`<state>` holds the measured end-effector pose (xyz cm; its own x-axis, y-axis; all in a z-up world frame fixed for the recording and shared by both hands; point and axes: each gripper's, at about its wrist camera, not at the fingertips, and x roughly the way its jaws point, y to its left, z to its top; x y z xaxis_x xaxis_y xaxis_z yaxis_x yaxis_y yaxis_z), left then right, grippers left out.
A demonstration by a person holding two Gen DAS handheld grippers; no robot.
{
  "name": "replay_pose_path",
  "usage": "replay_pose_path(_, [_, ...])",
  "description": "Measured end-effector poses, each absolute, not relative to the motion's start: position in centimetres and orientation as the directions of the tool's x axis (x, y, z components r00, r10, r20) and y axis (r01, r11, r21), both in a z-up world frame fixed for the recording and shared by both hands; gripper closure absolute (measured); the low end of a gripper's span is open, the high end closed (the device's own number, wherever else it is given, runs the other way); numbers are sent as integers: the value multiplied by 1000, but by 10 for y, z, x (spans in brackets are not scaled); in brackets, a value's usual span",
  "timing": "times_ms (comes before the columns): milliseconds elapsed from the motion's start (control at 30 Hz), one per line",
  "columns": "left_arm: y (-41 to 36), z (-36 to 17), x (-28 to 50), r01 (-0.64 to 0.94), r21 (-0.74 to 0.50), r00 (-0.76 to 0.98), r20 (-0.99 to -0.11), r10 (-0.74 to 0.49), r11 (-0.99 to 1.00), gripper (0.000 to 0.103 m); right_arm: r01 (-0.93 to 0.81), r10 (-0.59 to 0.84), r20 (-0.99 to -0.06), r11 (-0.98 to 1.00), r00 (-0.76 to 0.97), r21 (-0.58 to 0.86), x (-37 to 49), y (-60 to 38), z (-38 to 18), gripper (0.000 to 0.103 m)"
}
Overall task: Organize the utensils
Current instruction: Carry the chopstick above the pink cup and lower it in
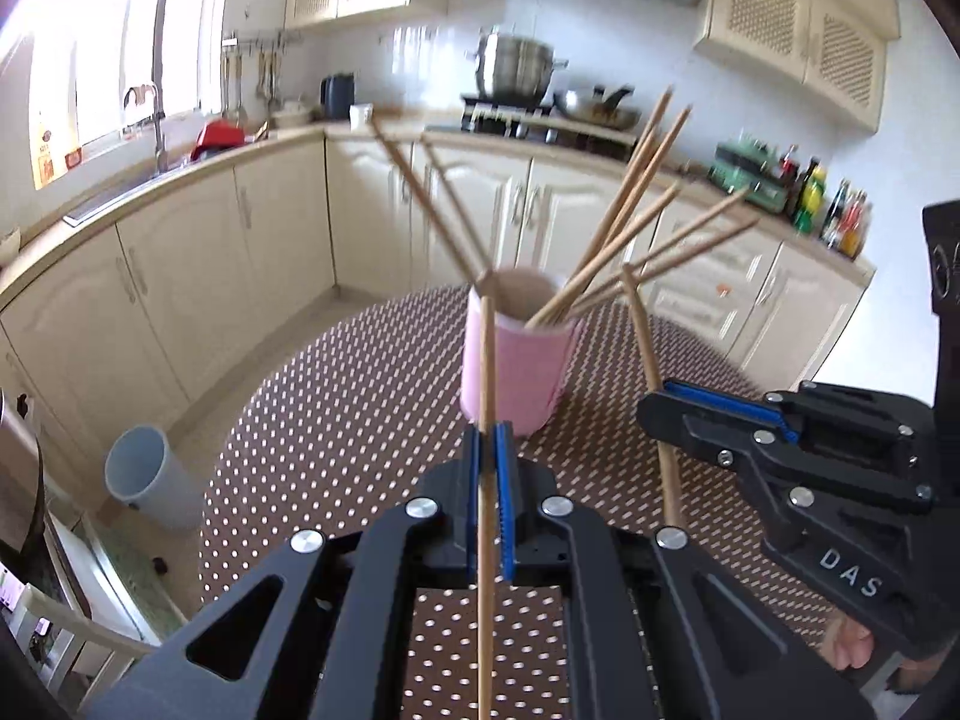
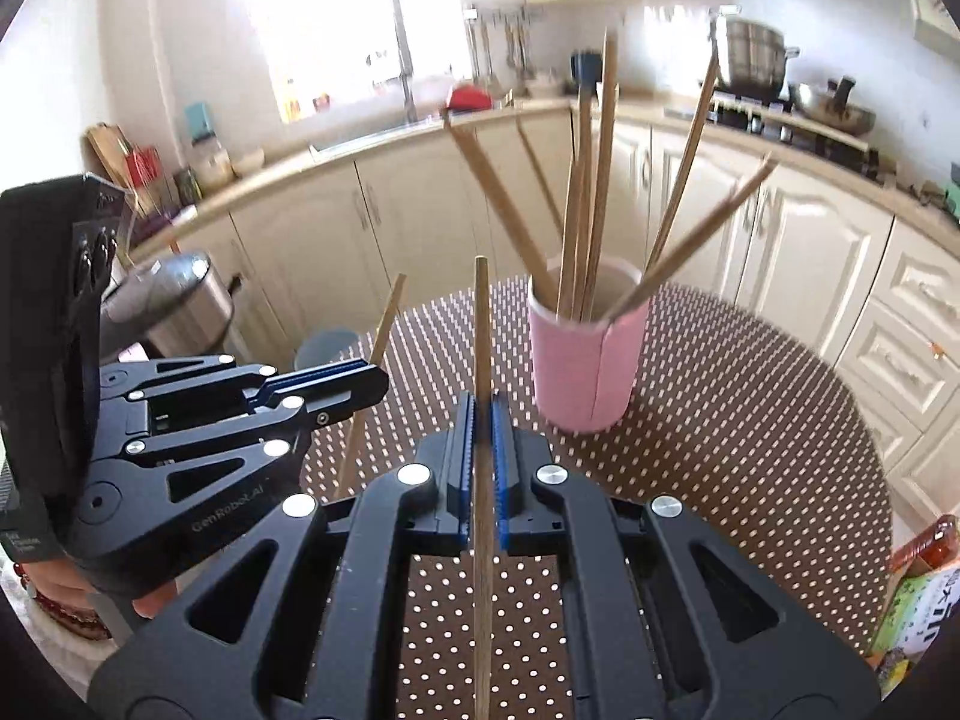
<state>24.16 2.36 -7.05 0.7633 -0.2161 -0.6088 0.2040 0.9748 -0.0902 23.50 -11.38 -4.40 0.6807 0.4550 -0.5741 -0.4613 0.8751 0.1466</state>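
A pink cylindrical cup (image 1: 516, 354) on the brown polka-dotted counter (image 1: 336, 420) holds several wooden chopsticks (image 1: 624, 222). Each hand-held gripper, left (image 1: 489, 438) and right (image 2: 483, 414), is clenched around one upright wooden chopstick (image 1: 487, 372) near the cup.

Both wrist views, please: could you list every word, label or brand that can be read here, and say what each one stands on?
"DAS": on the black body of the right gripper, seen from the left wrist view; the word may run on out of sight.
"GenRobot.AI": on the black body of the left gripper, seen from the right wrist view.
Green carton at the table edge: large printed characters, cut off and unreadable.
Bottles on the counter: labels too small and blurred.
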Motion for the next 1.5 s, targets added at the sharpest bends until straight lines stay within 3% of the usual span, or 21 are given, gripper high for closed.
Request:
replay_pose_path(600, [12, -27, 207, 204, -132, 855, -458, -243, 970, 97, -429, 443, -426, 893, 789, 135, 202, -147, -1, 97])
replay_pose_path(1500, [17, 53, 290, 143, -143, 953, -248, -175, 979, 97, -281, 291, -191, 957, 937, 76, 268, -200, 75, 97])
